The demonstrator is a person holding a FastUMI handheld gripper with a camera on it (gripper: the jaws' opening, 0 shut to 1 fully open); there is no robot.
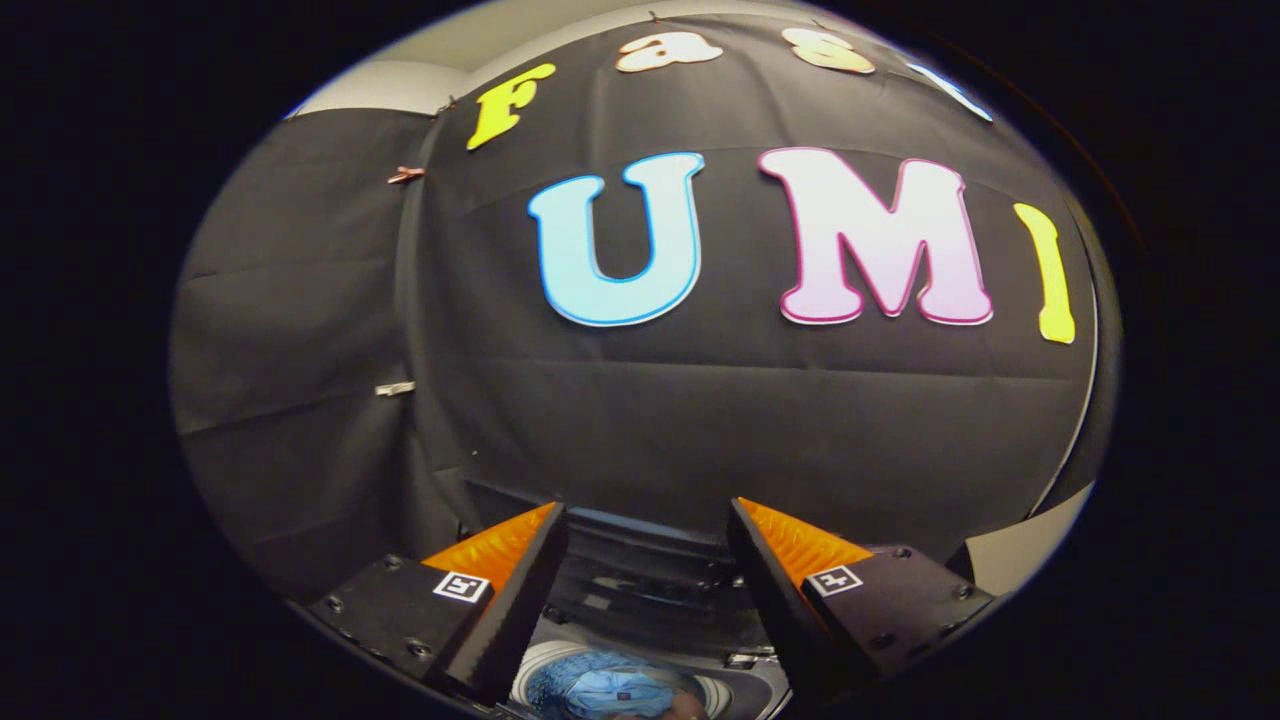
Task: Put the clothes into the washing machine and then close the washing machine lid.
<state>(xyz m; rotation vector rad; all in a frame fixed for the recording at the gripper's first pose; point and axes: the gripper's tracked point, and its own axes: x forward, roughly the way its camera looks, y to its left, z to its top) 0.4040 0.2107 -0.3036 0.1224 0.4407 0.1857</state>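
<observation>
My gripper (648,520) is open, its two fingers spread wide with nothing between them, and it points mostly at the booth's black cloth wall. Below and between the fingers I see the washing machine (745,690) from above, with its round drum opening. Blue clothes (610,690) lie bunched inside the drum. The raised lid (650,565) stands dark behind the drum, just ahead of the fingertips. The gripper hangs well above the machine and touches nothing.
The black cloth wall (700,420) rises close behind the machine and folds round on the left. Small clips (396,388) pin the cloth at the left fold. A pale wall strip (1030,545) shows at the right.
</observation>
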